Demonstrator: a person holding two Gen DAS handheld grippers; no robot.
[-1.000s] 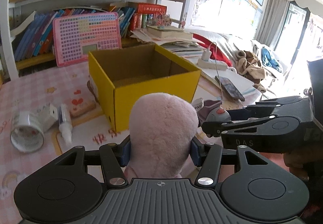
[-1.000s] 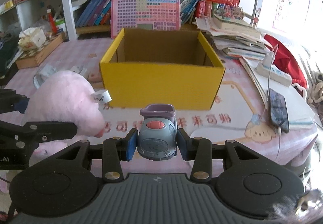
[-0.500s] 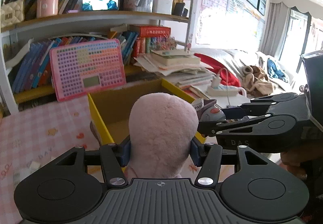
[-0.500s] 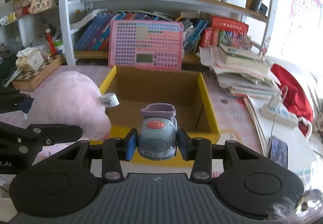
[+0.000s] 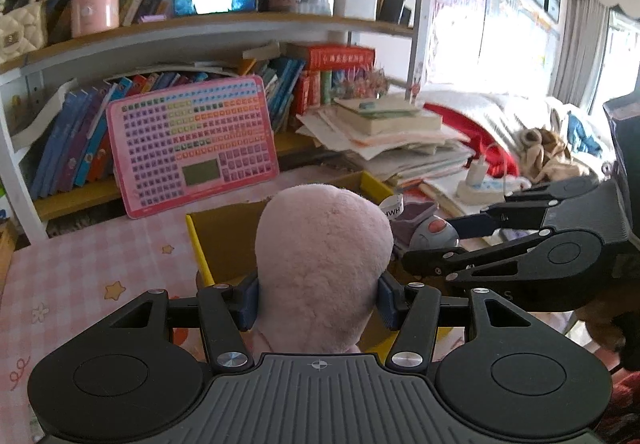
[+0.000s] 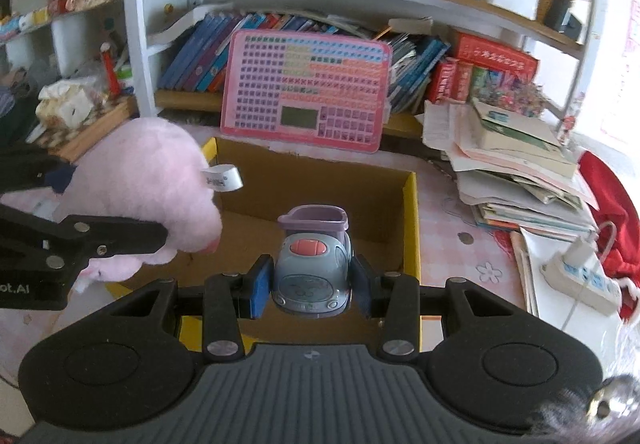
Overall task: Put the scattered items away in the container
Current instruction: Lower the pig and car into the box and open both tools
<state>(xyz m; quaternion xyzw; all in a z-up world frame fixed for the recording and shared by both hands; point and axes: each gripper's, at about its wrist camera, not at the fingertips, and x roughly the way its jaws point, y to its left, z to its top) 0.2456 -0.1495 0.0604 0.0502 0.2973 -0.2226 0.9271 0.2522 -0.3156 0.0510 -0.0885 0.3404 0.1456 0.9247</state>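
My left gripper [image 5: 318, 298] is shut on a pink plush toy [image 5: 322, 268], whose bulk hides most of the yellow cardboard box [image 5: 200, 248] beneath it. In the right wrist view that same plush toy [image 6: 144, 199] hangs over the box's left wall. A grey and purple toy car [image 6: 312, 270] is clamped in my right gripper [image 6: 310, 290], shut, above the open box [image 6: 412, 228]. The box's brown floor looks bare where it shows. From the left wrist view the right gripper [image 5: 404, 244] comes in from the right with the toy car [image 5: 434, 234] beside the plush toy.
A pink keypad toy [image 6: 306, 87] leans on the bookshelf behind the box. A stack of books and papers [image 6: 516, 163] lies to the right, with a white power strip [image 6: 580, 280] and red cloth [image 6: 612, 219] beyond. The pink checked tablecloth [image 5: 80, 268] spreads left.
Both grippers have carried their toys forward and slightly up, from in front of the box to above its opening. The box has dropped low in both views. Both grips are unchanged.
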